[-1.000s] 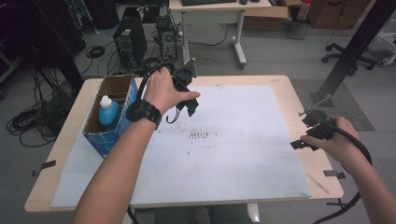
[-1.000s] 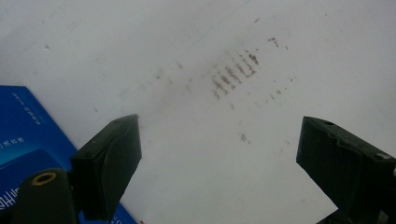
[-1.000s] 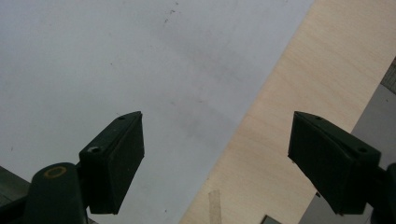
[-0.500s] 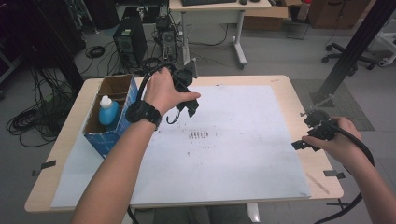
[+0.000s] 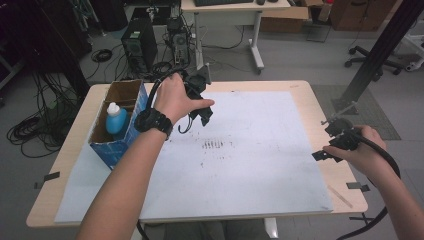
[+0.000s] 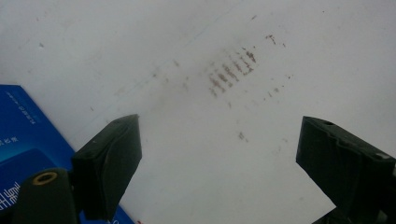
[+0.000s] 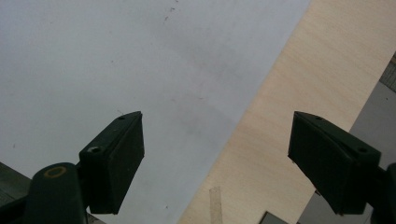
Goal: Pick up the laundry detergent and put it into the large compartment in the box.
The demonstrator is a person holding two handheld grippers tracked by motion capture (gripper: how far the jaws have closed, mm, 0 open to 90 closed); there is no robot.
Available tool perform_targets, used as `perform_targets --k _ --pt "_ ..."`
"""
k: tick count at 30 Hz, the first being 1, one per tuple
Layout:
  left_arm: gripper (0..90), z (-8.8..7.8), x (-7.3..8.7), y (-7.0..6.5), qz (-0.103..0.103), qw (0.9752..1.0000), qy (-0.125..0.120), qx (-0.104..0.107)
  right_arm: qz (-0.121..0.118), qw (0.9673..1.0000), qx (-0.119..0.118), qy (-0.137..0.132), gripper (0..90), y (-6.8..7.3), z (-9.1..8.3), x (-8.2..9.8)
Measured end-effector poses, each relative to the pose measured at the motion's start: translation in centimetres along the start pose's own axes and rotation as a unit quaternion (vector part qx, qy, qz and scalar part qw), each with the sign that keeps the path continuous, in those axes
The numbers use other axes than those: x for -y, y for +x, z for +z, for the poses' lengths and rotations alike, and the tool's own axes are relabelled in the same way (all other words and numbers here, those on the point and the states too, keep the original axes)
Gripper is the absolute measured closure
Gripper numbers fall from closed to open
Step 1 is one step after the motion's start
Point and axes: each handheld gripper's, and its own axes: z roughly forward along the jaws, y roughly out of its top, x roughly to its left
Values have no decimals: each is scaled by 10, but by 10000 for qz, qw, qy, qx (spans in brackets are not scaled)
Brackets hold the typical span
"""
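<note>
Fig.: My two grippers held over the white sheet (image 5: pixel 260 165), both empty.

L gripper (image 5: pixel 200 102) hovers above the sheet's far-left part, near the blue box (image 5: pixel 117 145) w/ a blue bottle (image 5: pixel 116 120) standing inside; jaws wide apart, nothing between, smudge marks (image 6: pixel 231 70) ahead on the sheet. R gripper (image 5: pixel 330 145) sits at the sheet's right edge over the wooden table (image 7: pixel 299 93); jaws likewise spread, holding nothing. No task thing is named.

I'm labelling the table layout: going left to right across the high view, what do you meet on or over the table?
Blue cardboard box holding a blue bottle → left gripper → dark smudge marks on the white sheet → right gripper.
</note>
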Motion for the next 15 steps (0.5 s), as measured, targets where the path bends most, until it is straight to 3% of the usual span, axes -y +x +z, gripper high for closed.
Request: perform_targets --k 15 --pt "147 3 3 0 -60 10000 -27 53 -14 10000 6 12 186 2 0 -1"
